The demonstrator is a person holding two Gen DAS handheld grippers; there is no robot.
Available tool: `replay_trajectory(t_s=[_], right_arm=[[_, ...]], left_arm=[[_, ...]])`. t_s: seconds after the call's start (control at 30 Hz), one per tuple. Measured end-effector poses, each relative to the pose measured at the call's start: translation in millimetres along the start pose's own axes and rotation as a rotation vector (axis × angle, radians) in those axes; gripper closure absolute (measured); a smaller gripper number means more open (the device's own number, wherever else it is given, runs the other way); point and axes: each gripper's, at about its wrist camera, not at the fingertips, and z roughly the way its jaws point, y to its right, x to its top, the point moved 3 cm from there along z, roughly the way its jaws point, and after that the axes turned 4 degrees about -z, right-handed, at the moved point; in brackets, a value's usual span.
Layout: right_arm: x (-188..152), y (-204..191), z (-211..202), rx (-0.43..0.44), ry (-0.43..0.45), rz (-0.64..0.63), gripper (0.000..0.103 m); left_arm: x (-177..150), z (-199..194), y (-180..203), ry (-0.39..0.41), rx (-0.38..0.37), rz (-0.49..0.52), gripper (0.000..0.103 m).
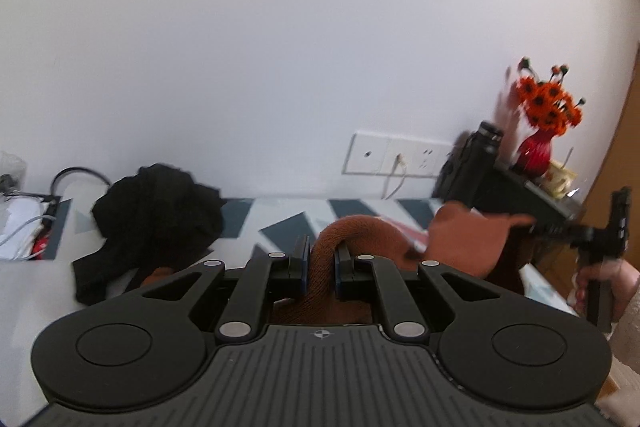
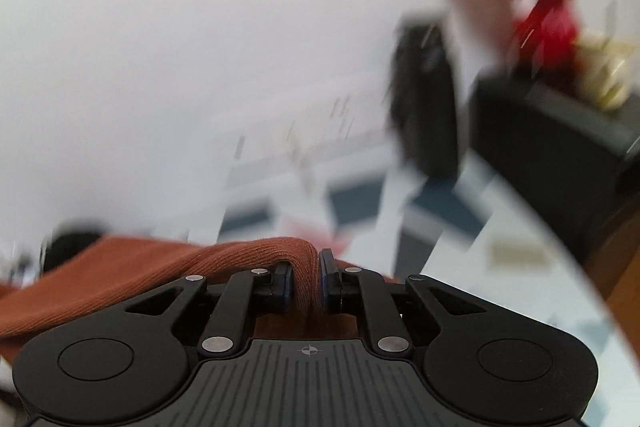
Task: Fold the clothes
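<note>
A rust-brown knit garment [image 1: 460,243] hangs stretched between both grippers above the table. My left gripper [image 1: 322,259] is shut on a bunched roll of its edge, which arches up between the pads. In the right wrist view my right gripper [image 2: 305,281] is shut on another fold of the same brown garment [image 2: 132,275], which runs off to the left. The right gripper [image 1: 532,223] also shows in the left wrist view, pinching the cloth's far corner, with a hand [image 1: 600,287] on its handle. A black garment [image 1: 156,219] lies crumpled on the table at left.
The table [image 1: 280,215] has a white and dark blue geometric cloth. A red vase of orange flowers [image 1: 536,147] stands on a black box [image 1: 516,195] at right. A wall socket plate [image 1: 396,155] with a cable sits behind. Cables and white items [image 1: 24,227] lie far left.
</note>
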Motion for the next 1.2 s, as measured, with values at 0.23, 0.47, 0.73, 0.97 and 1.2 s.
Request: replay_trajectory(t_s=[0.23,0.47,0.73,0.97,1.2], right_arm=[[30,37,-5,-0.152,0.131,0.042,0.091],[-18,49,65,-0.238,-0.062,0.020,0.084],[-46,11,53,-0.099,-0.142,-0.073,0.049],[-84,-49,18,0.146,-0.277,-0.238,0.031],[-126,-99,-2,0.184,-0.385,-0.398,0.014]], left_arm=[[29,72,26,0.032,-0.005,0.090,0.091],[42,223,33,-0.059,0.157,0.218,0.081],[43,209,11,-0.135,0.114,0.267,0.027],[3,120,-53,-0.169,0.104,0.260,0.016],[-64,102,-99,-0.279,0.189,0.229,0.016]])
